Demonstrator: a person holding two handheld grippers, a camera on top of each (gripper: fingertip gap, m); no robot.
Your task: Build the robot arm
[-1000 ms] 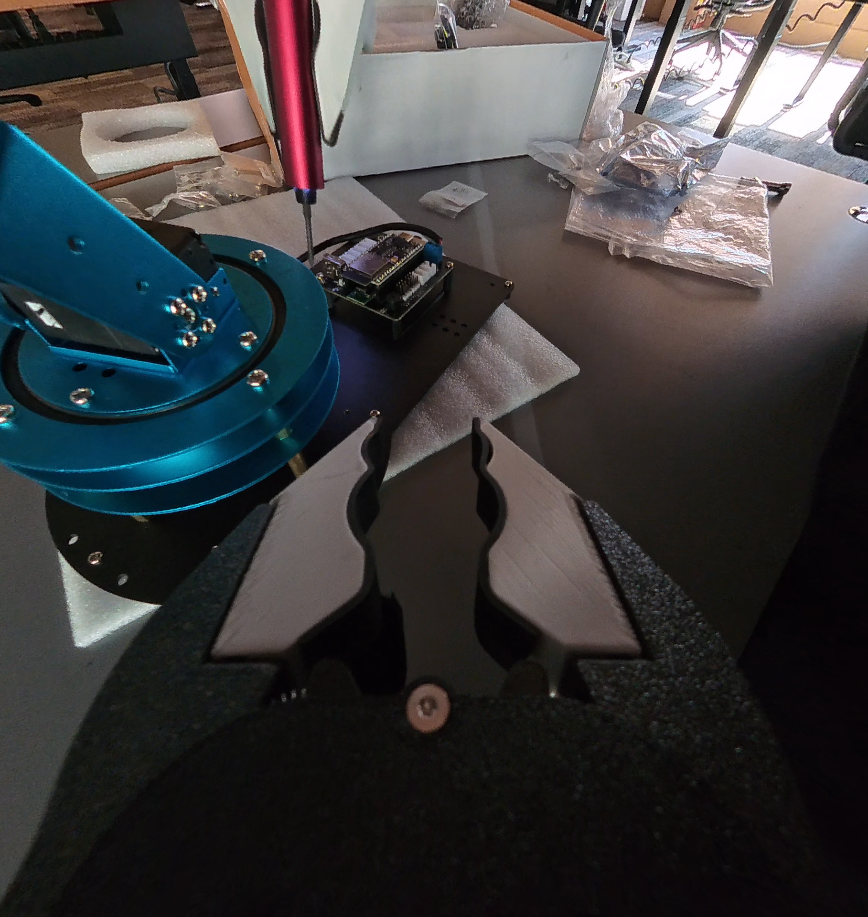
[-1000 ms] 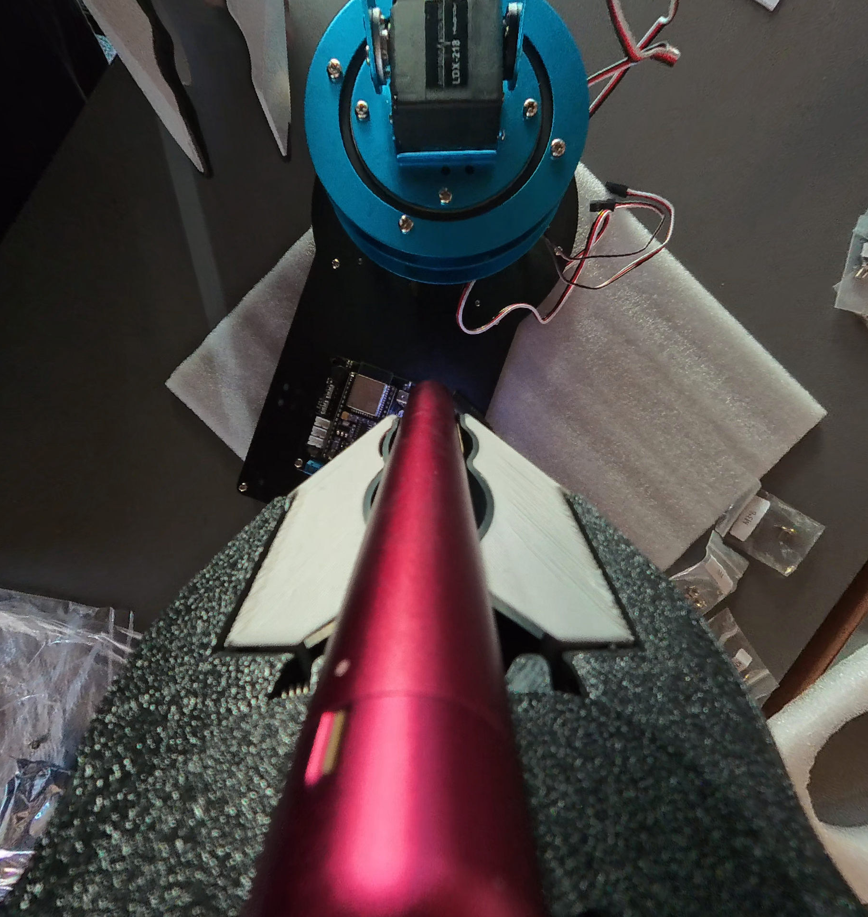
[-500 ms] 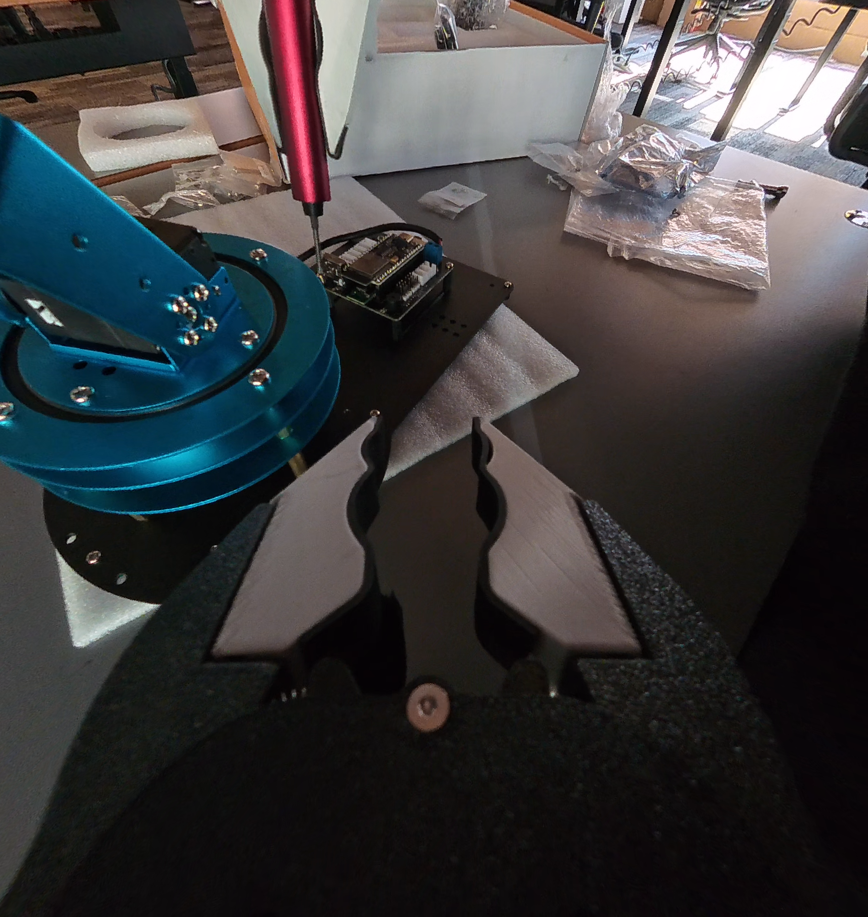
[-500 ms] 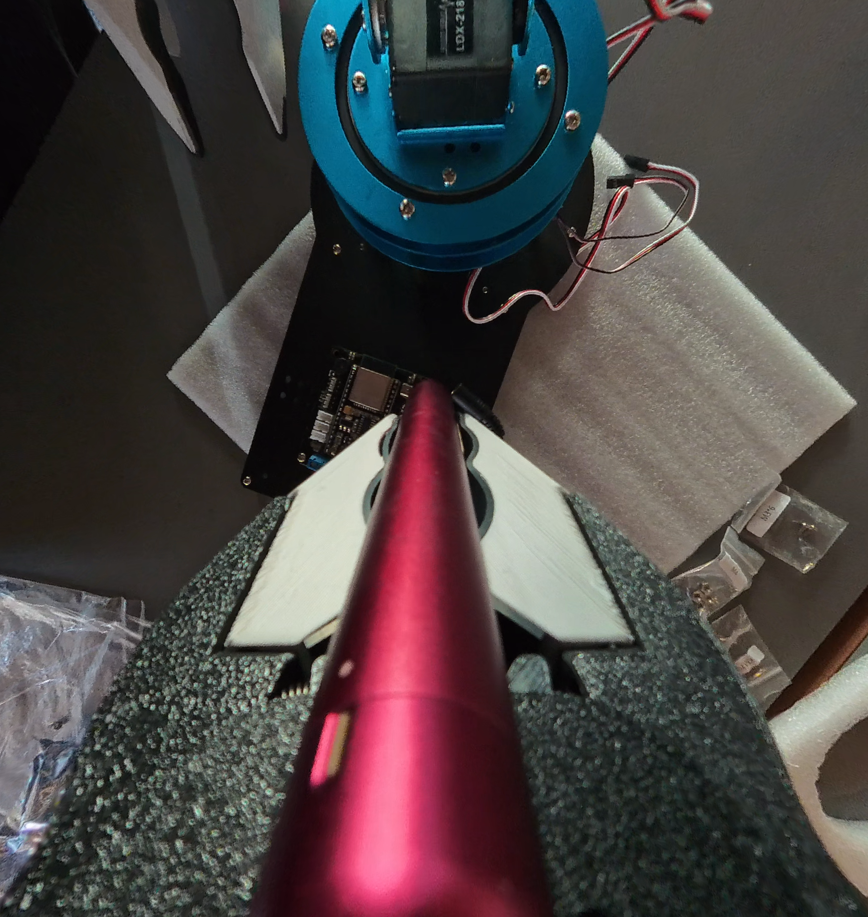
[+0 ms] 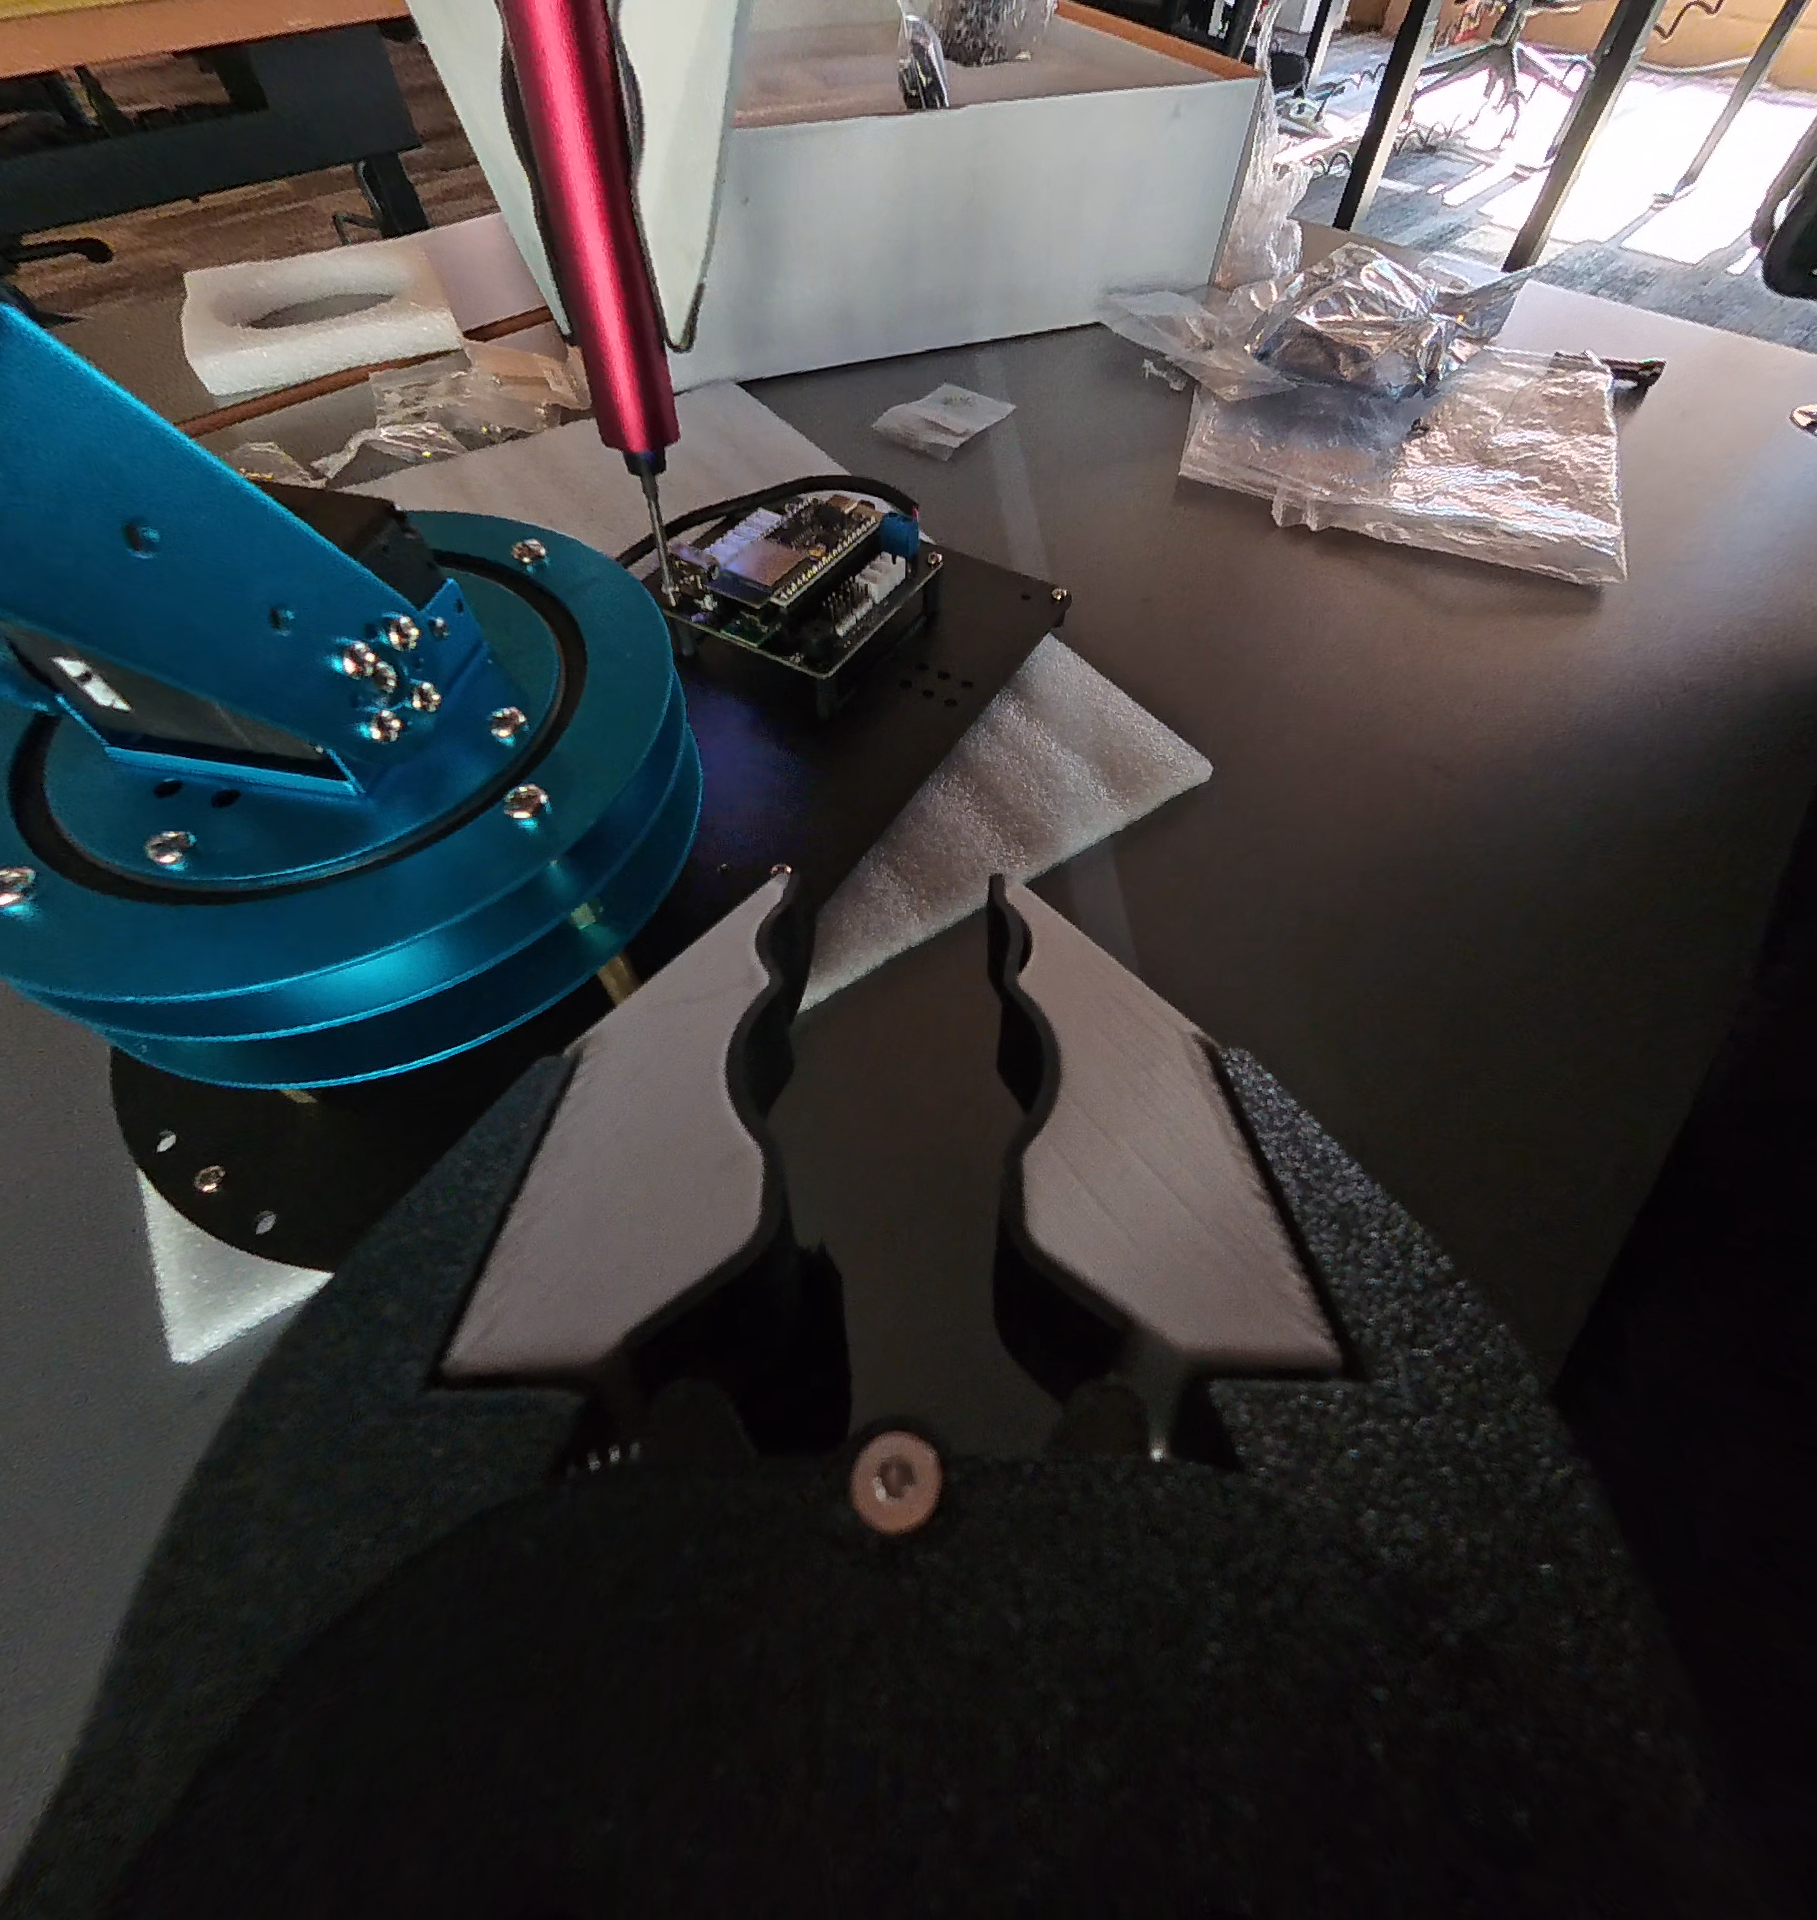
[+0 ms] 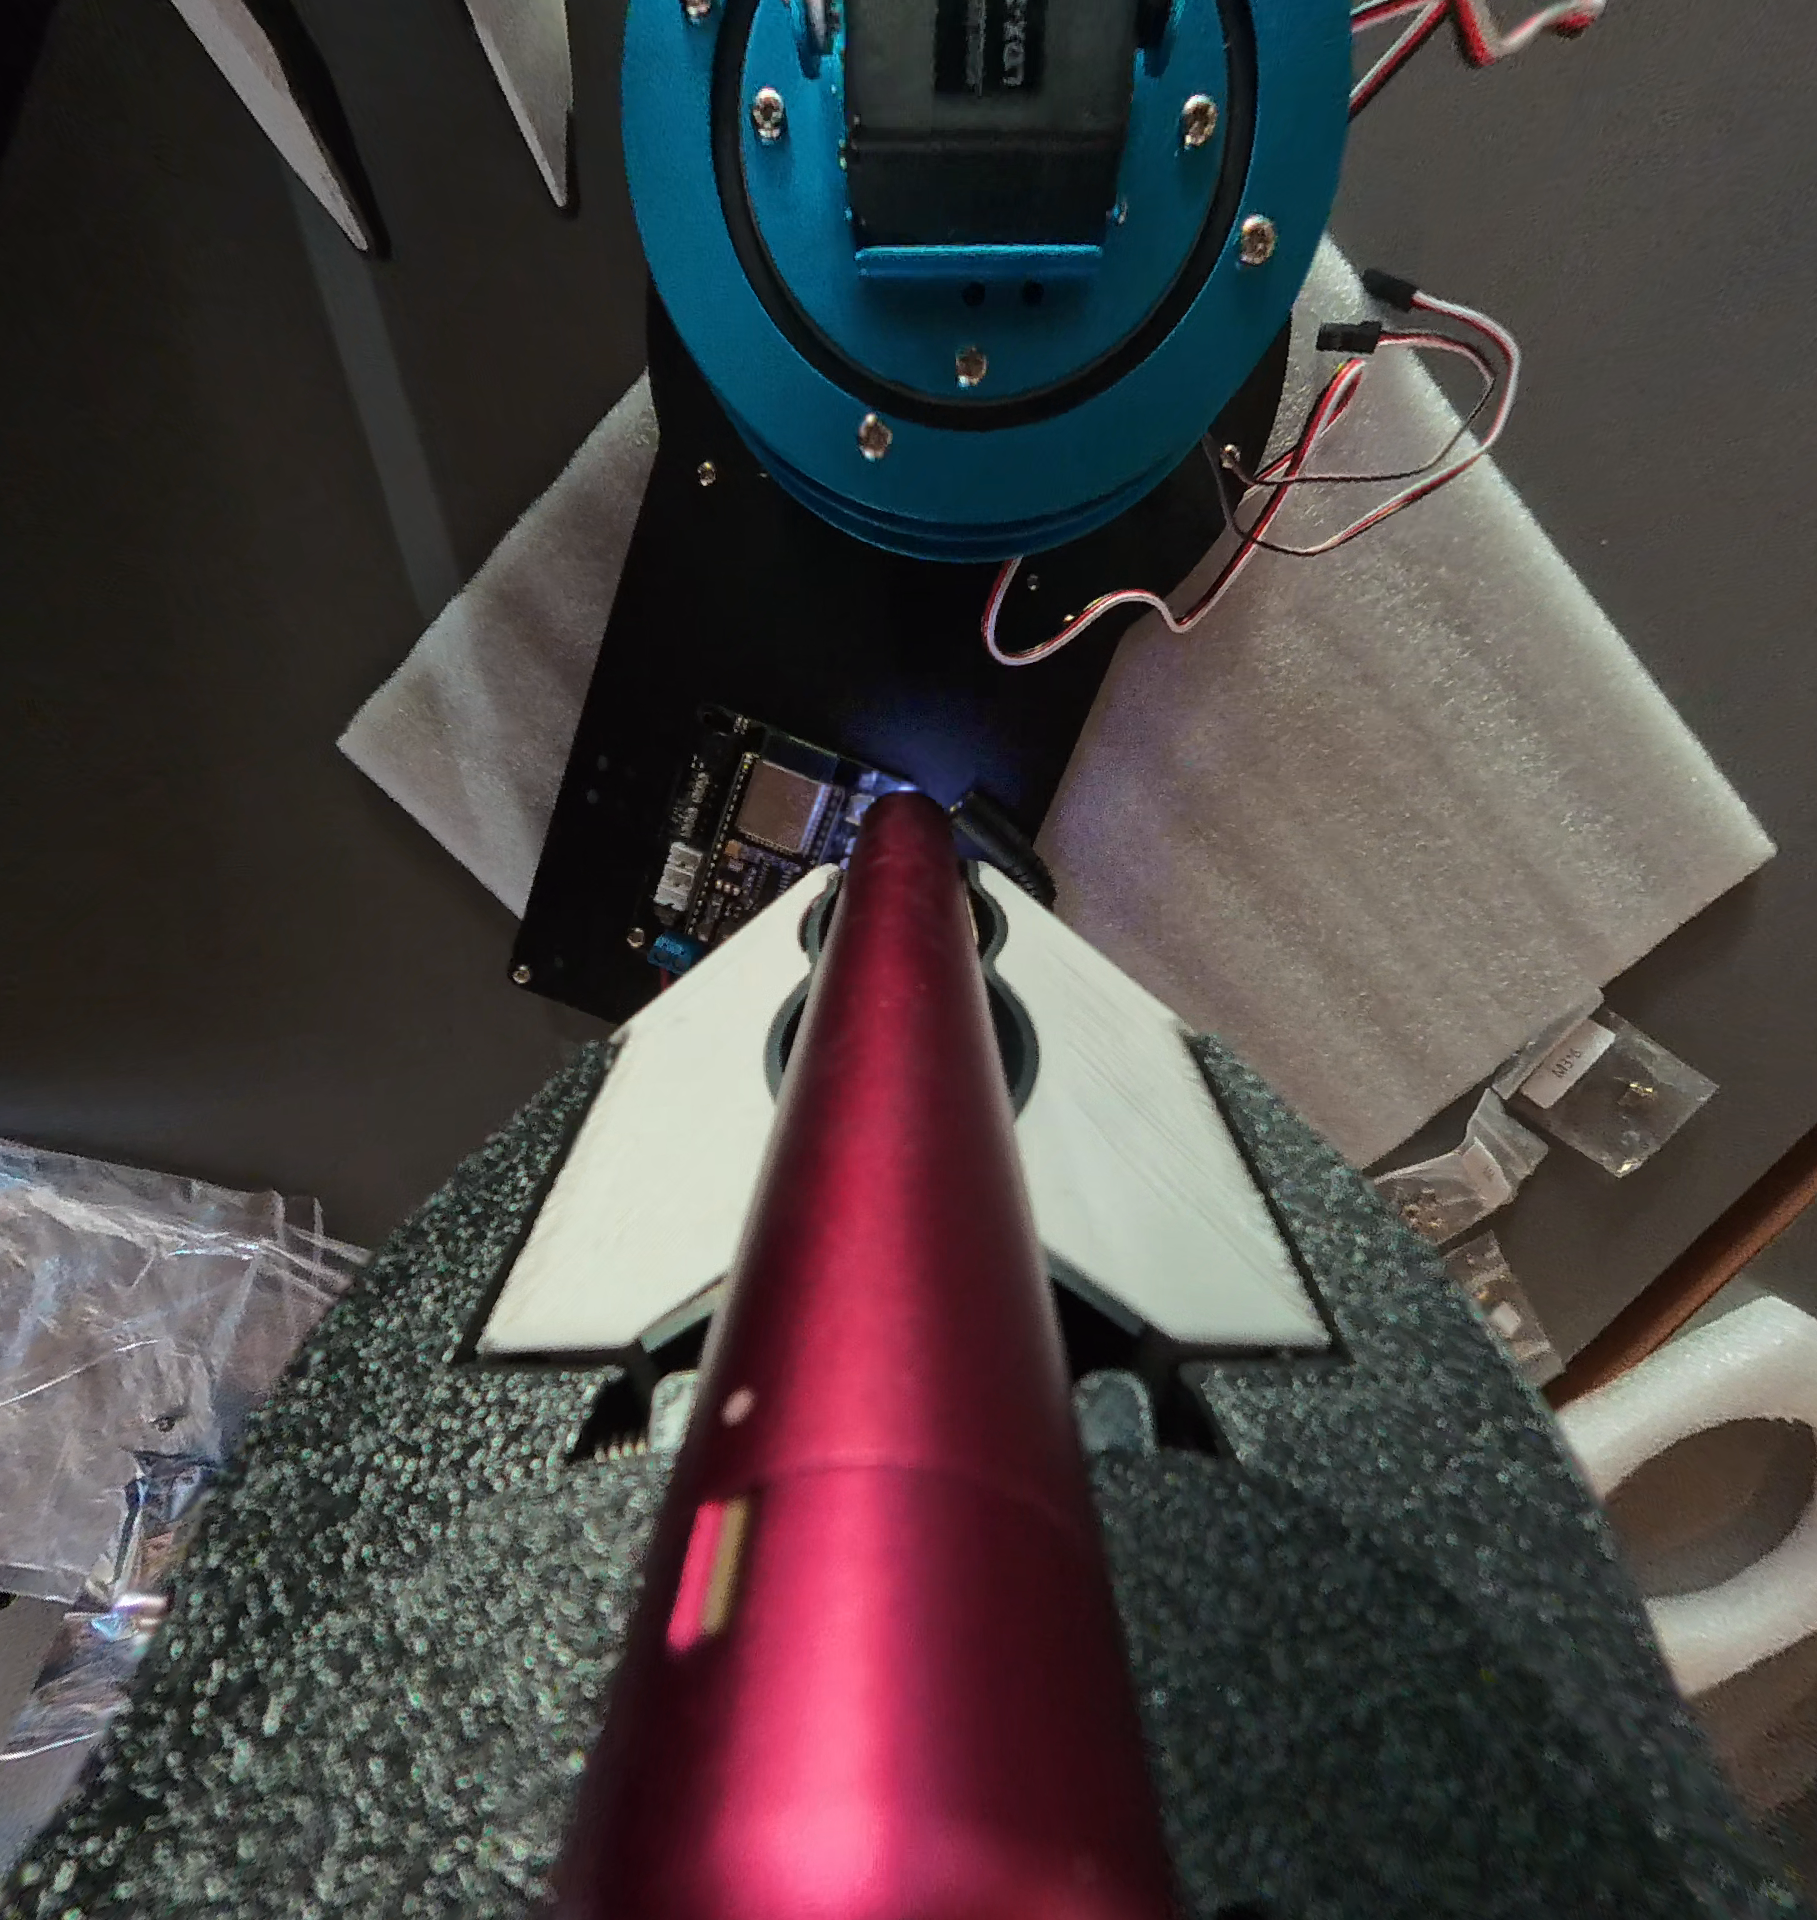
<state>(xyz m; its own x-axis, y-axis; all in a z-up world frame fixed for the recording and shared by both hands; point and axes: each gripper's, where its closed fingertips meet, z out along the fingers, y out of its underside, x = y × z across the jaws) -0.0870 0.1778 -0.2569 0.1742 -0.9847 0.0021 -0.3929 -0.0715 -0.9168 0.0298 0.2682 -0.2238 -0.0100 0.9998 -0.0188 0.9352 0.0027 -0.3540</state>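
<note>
Since 1 second ago I have brought the red screwdriver [image 5: 597, 223] lower, and its thin bit now meets the near corner of the circuit board [image 5: 805, 597], where before it hung just above. My right hand-held gripper [image 6: 909, 904] is clamped around the screwdriver's barrel, both white fingers [image 6: 665, 1143] pressed to its sides, the tool running forward along them and pointing down at the board. The board sits on a black base plate [image 6: 779, 623], which lies on a white foam sheet [image 6: 1403, 790] on the grey table [image 5: 1455, 831]. At the plate's other end stands the blue round turntable base [image 5: 312, 883] with its blue bracket [image 5: 135, 582]; red, white and black wires [image 6: 1330, 488] trail from it over the foam. My left hand-held gripper [image 5: 888, 904] holds nothing, its 2 fingers parted to a middling gap, hovering low just beside the blue base, the left fingertip over the plate's edge. Crumpled clear plastic bags [image 5: 1423, 416] lie well apart on the table, and small bagged screws [image 6: 1600, 1091] rest near the foam's edge.
</note>
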